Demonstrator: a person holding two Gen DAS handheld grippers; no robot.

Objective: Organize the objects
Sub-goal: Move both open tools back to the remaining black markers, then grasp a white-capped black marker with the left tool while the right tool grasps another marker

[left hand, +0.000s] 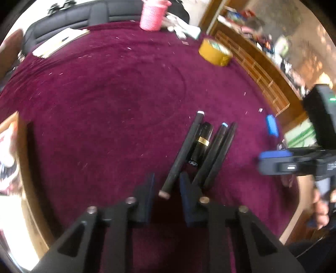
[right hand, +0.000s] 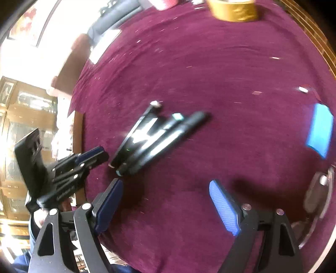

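Between our left gripper [left hand: 166,189] fingers [left hand: 147,193], which stand apart and grip nothing, lies the near end of one black pencil [left hand: 184,151] on the bench [left hand: 105,105]. Just beside it rest one black tube with a gold band [left hand: 200,142] and two more dark pens [left hand: 218,153], all touching in one cluster; we count four slim items. One blue eraser [left hand: 272,125] lies apart to the right. Our right gripper [right hand: 166,201] hovers near the cluster's close end, fingers [right hand: 224,208] spread wide and empty. One tape roll [left hand: 215,52] and one pink cup [left hand: 152,14] sit farther off.
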